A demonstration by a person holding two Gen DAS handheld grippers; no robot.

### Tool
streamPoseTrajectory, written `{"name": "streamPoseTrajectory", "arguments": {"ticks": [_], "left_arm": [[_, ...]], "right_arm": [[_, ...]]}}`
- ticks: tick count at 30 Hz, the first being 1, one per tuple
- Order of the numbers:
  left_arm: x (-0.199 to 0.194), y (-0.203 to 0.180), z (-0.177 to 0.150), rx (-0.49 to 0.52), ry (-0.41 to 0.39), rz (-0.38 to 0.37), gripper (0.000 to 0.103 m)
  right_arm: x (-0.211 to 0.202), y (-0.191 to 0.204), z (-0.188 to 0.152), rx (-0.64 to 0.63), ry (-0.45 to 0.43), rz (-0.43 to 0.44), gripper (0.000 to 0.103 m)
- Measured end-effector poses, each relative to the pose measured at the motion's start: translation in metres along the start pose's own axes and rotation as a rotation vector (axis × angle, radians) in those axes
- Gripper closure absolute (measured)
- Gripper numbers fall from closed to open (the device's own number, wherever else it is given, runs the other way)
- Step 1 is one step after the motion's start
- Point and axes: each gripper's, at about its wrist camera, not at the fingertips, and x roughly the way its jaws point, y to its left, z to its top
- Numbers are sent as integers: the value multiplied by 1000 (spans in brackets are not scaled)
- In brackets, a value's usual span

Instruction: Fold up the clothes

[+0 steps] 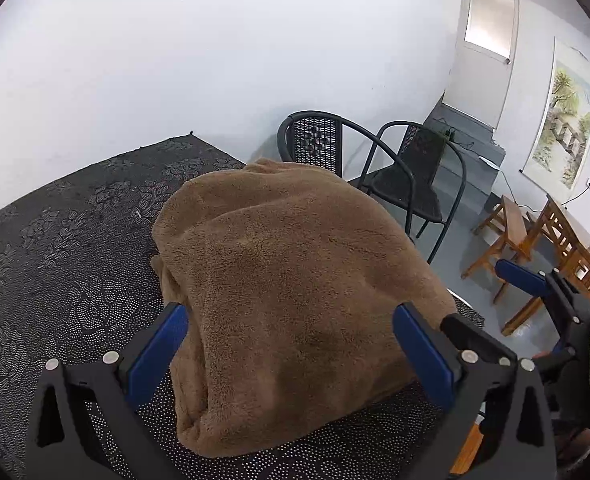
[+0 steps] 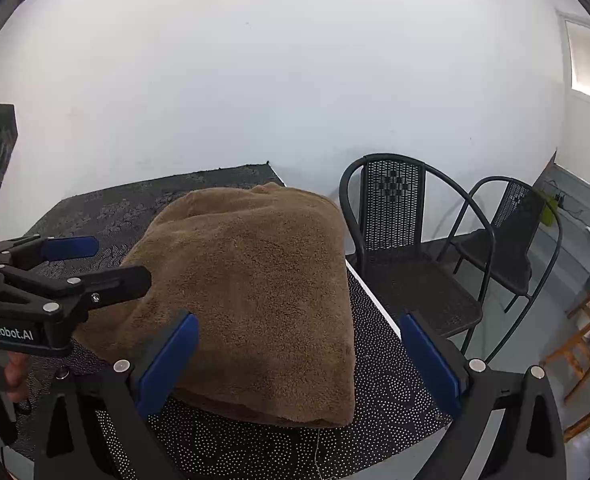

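Here, lines run from nearest to farthest.

Left gripper (image 1: 291,356): filled the bottom of the left wrist view, its blue-padded fingers (image 1: 157,354) spread wide, one on each side of the near end of the garment, gripping nothing; whether the pads touched the fabric could not be told. It also showed at the left edge of the right wrist view, fingers apart.

Right gripper (image 2: 299,364): sat along the bottom of the right wrist view, fingers (image 2: 431,364) wide apart and empty; the left pad overlapped the garment's near left corner, the right pad hung over the dotted cloth at the table's right edge.

Hand (image 2: 13,372): fingertips showed at the lower left of the right wrist view, below the left gripper's body.

Brown fleece garment (image 1: 287,280): lay folded into a thick, rounded bundle in the middle of both views, resting on the table, layered edges visible at its near end.

Table (image 1: 55,240): covered by a black cloth with a white dotted pattern, reaching to the wall behind.

Black metal chairs (image 2: 407,240): two stood right of centre beyond the table.

Wooden stools (image 1: 507,236): stood at the right of the left wrist view.

Wall scroll painting (image 1: 567,120): hung at the upper right.

Door (image 1: 483,52): stood farthest, upper right.
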Motion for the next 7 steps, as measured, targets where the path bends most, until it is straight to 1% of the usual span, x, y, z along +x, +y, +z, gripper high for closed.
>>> {"name": "streamPoseTrajectory", "arguments": {"ticks": [7], "left_arm": [[6, 3, -4, 11, 21, 35, 0]], "right_arm": [[5, 2, 0, -2, 11, 7, 1]]}}
